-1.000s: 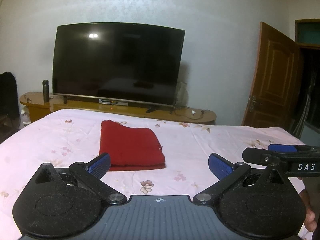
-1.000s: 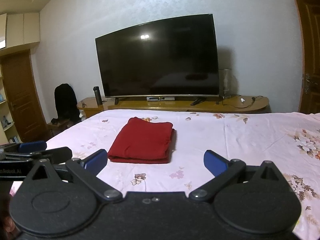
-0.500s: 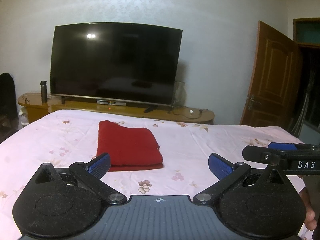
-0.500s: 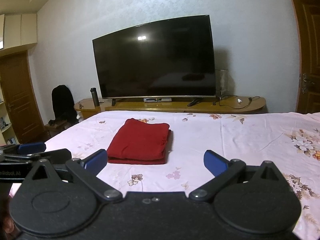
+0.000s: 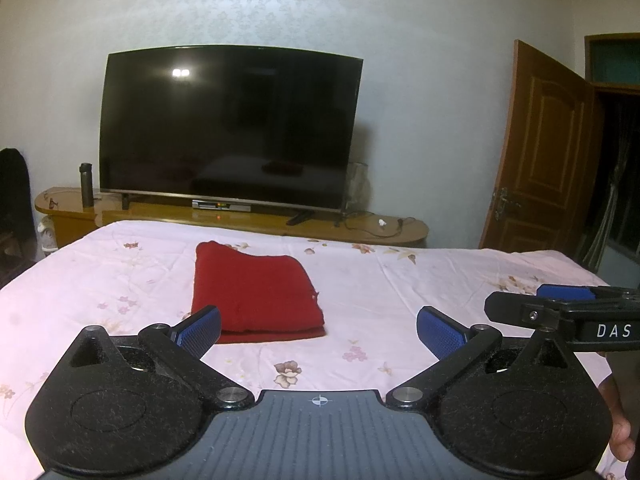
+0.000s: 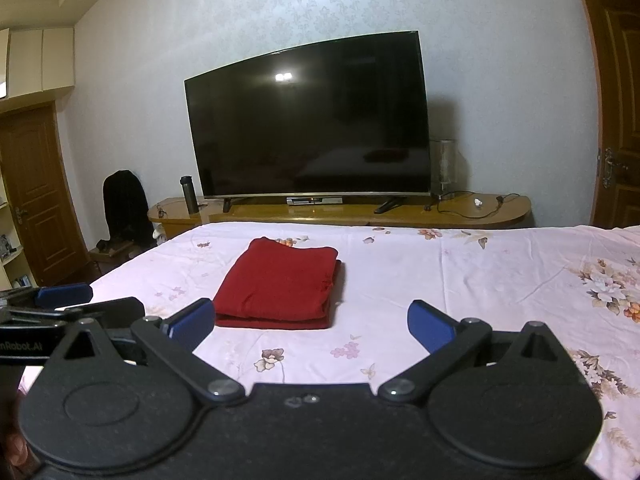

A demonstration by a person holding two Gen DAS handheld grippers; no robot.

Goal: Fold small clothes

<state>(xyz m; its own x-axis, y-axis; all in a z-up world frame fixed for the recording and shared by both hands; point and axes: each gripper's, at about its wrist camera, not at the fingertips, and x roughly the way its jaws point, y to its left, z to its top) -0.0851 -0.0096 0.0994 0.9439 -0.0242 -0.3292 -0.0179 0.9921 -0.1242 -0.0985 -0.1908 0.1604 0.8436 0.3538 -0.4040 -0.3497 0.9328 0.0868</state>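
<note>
Red garment [image 5: 256,292], folded into a thick rectangle, lies on the pink flowered bed [image 5: 400,280], toward its far left part, nearer the television [image 5: 230,126] than my tools. From the right wrist view I can see stacked layers along its near edge [image 6: 276,280], though I cannot tell what kind of clothing it is.

My left tool [image 5: 318,330] hangs above the bed with its blue pads spread wide and nothing between them; the left pad [image 5: 200,330] overlaps the garment's near left corner in the picture, hiding it, and I cannot tell whether they touch. My right tool [image 6: 310,326] is spread equally wide and holds nothing. Each tool shows at the other view's edge, cut off by the frame, so the hands holding them are mostly out of sight.

Behind the bed, the wooden bench [image 6: 400,210] carries the television, a dark flask [image 6: 189,194] and some small items too tiny to identify.
</note>
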